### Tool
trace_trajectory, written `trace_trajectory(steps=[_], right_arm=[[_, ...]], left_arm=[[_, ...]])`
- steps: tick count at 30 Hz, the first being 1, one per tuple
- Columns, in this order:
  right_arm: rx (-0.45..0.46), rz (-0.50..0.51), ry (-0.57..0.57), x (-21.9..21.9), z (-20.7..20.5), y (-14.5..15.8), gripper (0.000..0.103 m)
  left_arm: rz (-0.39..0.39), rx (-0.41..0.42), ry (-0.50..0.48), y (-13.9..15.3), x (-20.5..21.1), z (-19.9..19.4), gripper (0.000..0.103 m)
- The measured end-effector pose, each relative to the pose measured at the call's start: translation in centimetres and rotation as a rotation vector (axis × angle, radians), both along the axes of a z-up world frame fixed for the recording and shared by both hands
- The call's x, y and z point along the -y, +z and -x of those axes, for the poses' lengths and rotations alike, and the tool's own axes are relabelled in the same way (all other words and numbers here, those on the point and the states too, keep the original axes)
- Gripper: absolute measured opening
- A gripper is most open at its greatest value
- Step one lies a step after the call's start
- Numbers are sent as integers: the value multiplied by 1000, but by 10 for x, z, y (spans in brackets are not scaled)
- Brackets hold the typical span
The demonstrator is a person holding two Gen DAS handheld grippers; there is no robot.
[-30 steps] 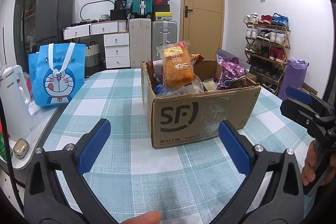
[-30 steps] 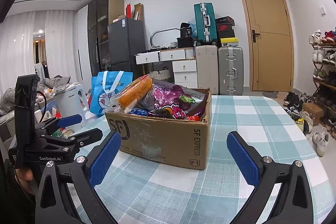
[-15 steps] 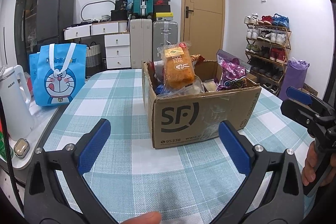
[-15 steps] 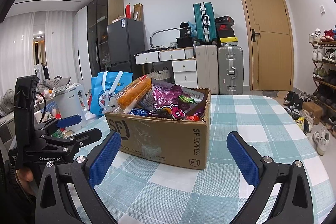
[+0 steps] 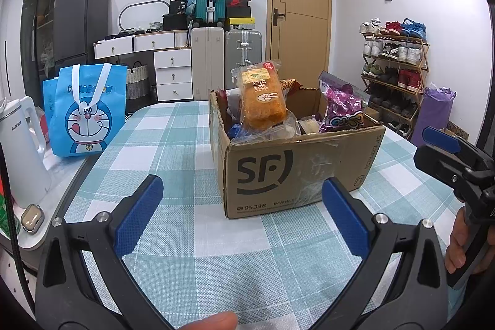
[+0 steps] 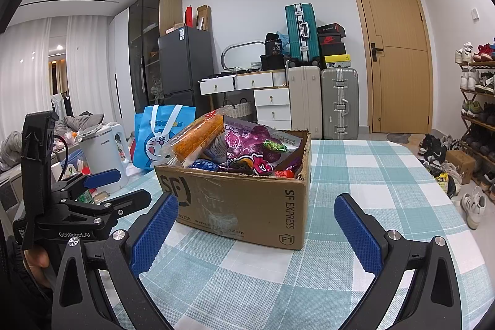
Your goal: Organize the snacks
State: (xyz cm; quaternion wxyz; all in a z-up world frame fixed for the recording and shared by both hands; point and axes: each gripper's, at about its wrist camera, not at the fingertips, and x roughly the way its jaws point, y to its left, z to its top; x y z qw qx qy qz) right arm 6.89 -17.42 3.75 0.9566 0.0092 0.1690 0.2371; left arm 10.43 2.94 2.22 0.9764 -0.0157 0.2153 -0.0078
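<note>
A brown SF cardboard box (image 5: 297, 172) stands on the checked tablecloth (image 5: 173, 150), full of snack packets. An orange cake packet (image 5: 261, 101) sticks up at its left and a purple packet (image 5: 342, 104) at its right. The box also shows in the right wrist view (image 6: 238, 203), with the orange packet (image 6: 198, 138) and the purple packet (image 6: 250, 147). My left gripper (image 5: 243, 217) is open and empty, short of the box. My right gripper (image 6: 255, 232) is open and empty, in front of the box corner. Each gripper shows in the other's view, the right (image 5: 448, 156) and the left (image 6: 102, 190).
A blue Doraemon bag (image 5: 86, 110) and a white kettle (image 5: 21, 147) stand left of the table on a side counter. Suitcases (image 5: 210, 64), drawers and a door are behind. A shoe rack (image 5: 396, 73) stands at the right.
</note>
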Motion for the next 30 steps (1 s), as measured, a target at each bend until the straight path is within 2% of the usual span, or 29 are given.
trace_trajectory(steps=[30], right_arm=[[-7, -12, -4, 0, 0, 0, 102]], left_arm=[[-6, 8, 1, 1, 1, 2, 103]])
